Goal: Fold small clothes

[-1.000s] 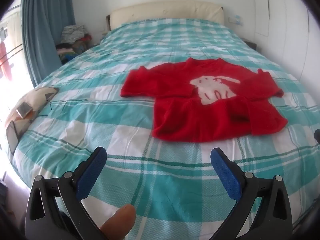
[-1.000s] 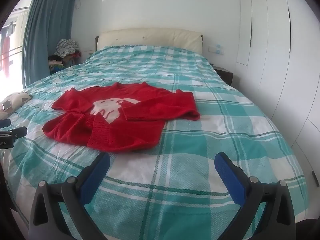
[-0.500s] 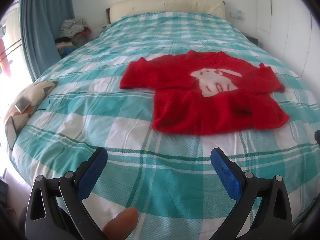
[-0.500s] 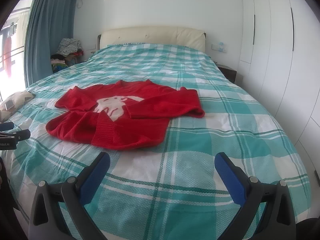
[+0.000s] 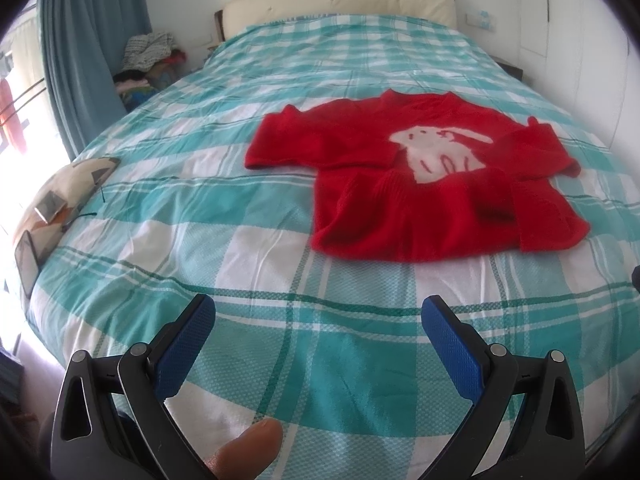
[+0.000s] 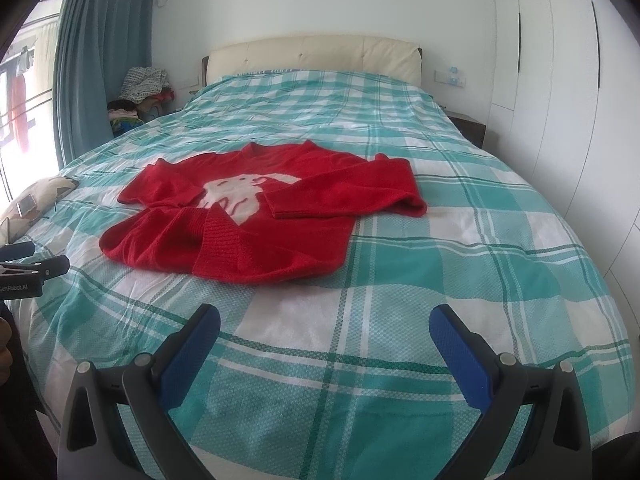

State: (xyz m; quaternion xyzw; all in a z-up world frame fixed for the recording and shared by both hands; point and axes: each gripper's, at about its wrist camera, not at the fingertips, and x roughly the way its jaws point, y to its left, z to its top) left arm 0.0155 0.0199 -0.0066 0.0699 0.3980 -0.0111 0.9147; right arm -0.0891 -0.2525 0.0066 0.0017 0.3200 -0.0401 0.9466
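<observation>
A small red sweater [image 5: 420,184] [image 6: 256,216] with a white animal motif lies flat on the teal checked bedspread [image 5: 280,312], both sleeves folded in over its front. My left gripper [image 5: 318,320] is open over the bed's near edge, well short of the sweater's hem, with nothing between its blue pads. My right gripper [image 6: 324,330] is open too and empty, to the right and in front of the sweater. The left gripper's tip [image 6: 28,264] shows at the left edge of the right wrist view. A fingertip [image 5: 244,452] shows at the bottom of the left wrist view.
A patterned cushion [image 5: 60,196] lies at the bed's left edge. A pile of clothes [image 6: 140,96] sits by the blue curtain [image 6: 88,64] beyond the bed. White wardrobe doors [image 6: 560,80] line the right wall. The cream headboard [image 6: 316,56] stands at the far end.
Both views have pulled back and risen slightly, so the sweater sits a little farther off. The sweater itself has not moved, and both grippers stay open.
</observation>
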